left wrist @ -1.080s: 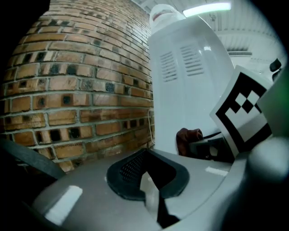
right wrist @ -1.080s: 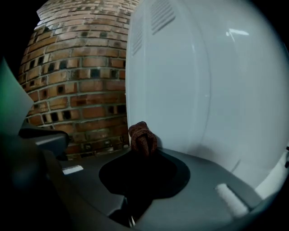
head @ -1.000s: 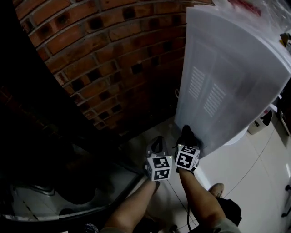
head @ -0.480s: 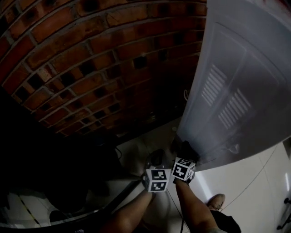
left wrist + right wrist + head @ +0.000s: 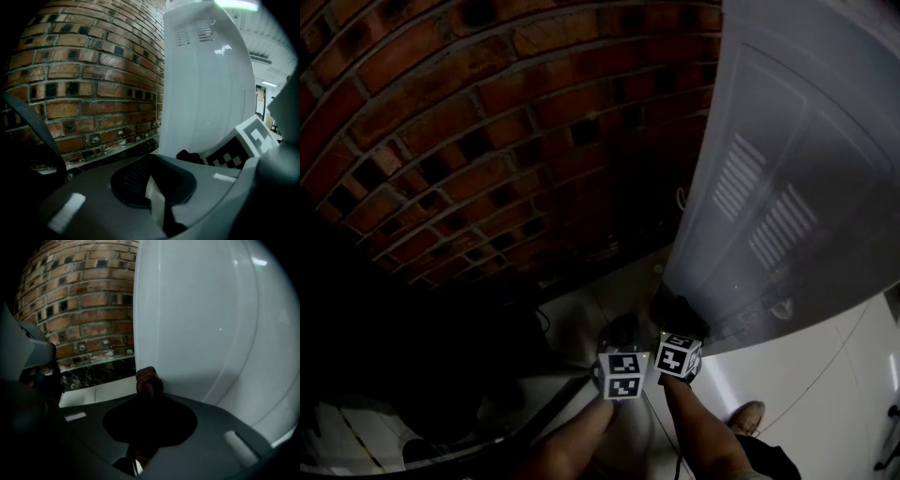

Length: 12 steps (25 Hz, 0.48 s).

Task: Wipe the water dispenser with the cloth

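Reaching down side by side, both forearms (image 5: pixel 705 436) tilt the grippers low: the left gripper (image 5: pixel 623 330), jaws together, is empty; the right gripper (image 5: pixel 676 311) clamps the dark cloth (image 5: pixel 148 380) at the foot of the white water dispenser (image 5: pixel 797 187), pale floor tiles (image 5: pixel 811 384) beneath, brick wall (image 5: pixel 487 141) far left

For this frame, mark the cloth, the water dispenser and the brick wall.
cloth (image 5: pixel 149 380), right gripper view, on its bunched reddish-brown end.
water dispenser (image 5: pixel 825 122), head view, on the white panel above the vent slots.
brick wall (image 5: pixel 487 122), head view, on the brick face in the upper left.
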{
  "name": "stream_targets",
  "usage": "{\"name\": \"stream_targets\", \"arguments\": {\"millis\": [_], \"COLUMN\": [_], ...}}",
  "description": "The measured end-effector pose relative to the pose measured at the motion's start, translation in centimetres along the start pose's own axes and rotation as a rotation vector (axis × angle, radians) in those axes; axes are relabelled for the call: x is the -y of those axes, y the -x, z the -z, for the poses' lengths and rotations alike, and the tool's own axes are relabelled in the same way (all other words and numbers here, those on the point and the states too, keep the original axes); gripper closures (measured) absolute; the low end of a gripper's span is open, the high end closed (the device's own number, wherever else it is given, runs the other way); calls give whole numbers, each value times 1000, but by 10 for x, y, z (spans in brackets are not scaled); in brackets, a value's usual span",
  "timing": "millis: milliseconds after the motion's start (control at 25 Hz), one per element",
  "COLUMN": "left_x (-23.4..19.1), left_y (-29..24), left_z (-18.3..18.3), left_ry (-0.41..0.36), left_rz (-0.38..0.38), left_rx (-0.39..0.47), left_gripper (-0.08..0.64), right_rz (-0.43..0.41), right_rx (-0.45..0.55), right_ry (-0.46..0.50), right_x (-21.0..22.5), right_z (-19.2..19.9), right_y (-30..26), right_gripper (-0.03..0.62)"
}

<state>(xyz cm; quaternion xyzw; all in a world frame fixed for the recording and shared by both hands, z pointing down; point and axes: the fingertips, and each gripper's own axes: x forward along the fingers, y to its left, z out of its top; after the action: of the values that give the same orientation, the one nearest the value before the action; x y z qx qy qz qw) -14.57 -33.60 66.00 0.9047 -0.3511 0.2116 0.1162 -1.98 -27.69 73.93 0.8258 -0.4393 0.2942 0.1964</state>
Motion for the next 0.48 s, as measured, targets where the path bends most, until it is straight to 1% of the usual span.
{"name": "stream_targets", "arguments": {"millis": [120,200,320,400,480], "left_x": [1,6,16,22,27], "left_y": [11,21,49,68,83], "left_z": [-19,-38,-70,-101,-141], "left_ry": [51,56,60,53,39], "left_rz": [-23,-25,-18,-15,-9], "left_rx": [25,48,83,130,197], "left_gripper": [560,560,560,560,560], "right_rz": [-65,-99,-128,-140,-149], "right_rx": [86,146,228,298,385], "right_ry": [14,17,38,57,64], "right_x": [-9,-15,-17,-14,-9], "right_z": [-29,-52,-87,-121,-167], "right_y": [35,66,121,154,183], "right_gripper": [520,520,520,520,520]}}
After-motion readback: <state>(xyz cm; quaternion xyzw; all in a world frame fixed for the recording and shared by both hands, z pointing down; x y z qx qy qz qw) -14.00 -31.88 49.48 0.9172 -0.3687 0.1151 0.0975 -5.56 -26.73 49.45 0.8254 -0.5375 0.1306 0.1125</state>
